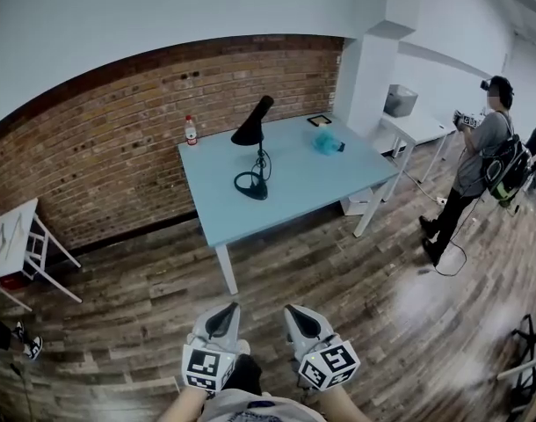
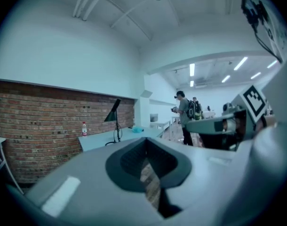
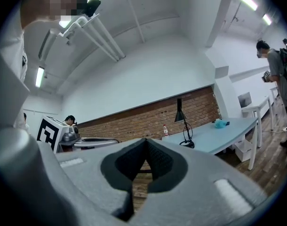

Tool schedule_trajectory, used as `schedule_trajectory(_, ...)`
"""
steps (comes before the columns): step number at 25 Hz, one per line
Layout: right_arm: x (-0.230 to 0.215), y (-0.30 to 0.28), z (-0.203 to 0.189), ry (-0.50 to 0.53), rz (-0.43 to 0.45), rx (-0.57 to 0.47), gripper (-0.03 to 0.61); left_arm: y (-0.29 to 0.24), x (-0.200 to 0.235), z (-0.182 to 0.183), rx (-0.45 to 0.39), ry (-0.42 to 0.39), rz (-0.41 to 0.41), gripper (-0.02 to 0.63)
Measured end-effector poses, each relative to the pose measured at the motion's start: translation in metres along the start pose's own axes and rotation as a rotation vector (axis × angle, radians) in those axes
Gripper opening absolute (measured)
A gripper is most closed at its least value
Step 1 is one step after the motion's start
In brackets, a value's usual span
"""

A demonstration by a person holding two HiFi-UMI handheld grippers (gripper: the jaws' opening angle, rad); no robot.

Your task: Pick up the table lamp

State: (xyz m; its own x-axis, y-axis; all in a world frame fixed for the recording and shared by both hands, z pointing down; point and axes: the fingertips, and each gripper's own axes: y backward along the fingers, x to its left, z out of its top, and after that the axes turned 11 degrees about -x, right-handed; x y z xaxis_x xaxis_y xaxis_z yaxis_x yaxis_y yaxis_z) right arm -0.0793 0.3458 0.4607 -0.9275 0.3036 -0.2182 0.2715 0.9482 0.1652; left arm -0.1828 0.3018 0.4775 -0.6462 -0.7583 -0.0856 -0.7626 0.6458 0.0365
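Table lamp (image 1: pixel 253 128): upright on table (image 1: pixel 294 187), near centre.
Head view: left gripper (image 1: pixel 224 315), right gripper (image 1: pixel 294 315) low, well short of it.
Left gripper view: jaws together, empty.
Right gripper view: likewise closed, empty.
Risk: closed jaws nudging the thin stem, toppling lamp.

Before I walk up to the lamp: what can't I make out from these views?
- Lamp: its cord's end is too small to trace in any view.
- Bottle: label too small to read.
- Teal thing on the table: head view, too small to identify.
- White side table: cut off by the head view's left edge.
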Motion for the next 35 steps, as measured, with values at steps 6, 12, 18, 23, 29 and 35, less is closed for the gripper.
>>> schedule_trajectory(6, -0.018, -0.030, -0.011, -0.002, -0.009, 0.020, -0.002, -0.030, 0.023, -0.015, 0.007, 0.022, -0.009, -0.008)
schedule_trajectory(12, -0.047, -0.090, -0.018, 0.013, -0.010, 0.045, -0.002, -0.084, 0.063, -0.026, -0.002, 0.039, -0.020, -0.008)
schedule_trajectory(18, -0.081, -0.171, -0.024, -0.001, -0.022, 0.058, -0.002, -0.149, 0.120, -0.036, 0.011, 0.049, -0.043, -0.008)
schedule_trajectory(23, -0.105, -0.235, -0.026, 0.007, -0.033, 0.063, -0.002, -0.199, 0.157, -0.042, 0.016, 0.054, -0.095, -0.008)
schedule_trajectory(29, -0.133, -0.294, -0.030, 0.005, -0.060, 0.045, -0.002, -0.248, 0.199, -0.050, 0.013, 0.050, -0.132, -0.008)
schedule_trajectory(35, -0.151, -0.325, -0.033, -0.001, -0.089, 0.045, -0.002, -0.277, 0.226, -0.053, 0.018, 0.063, -0.145, -0.008)
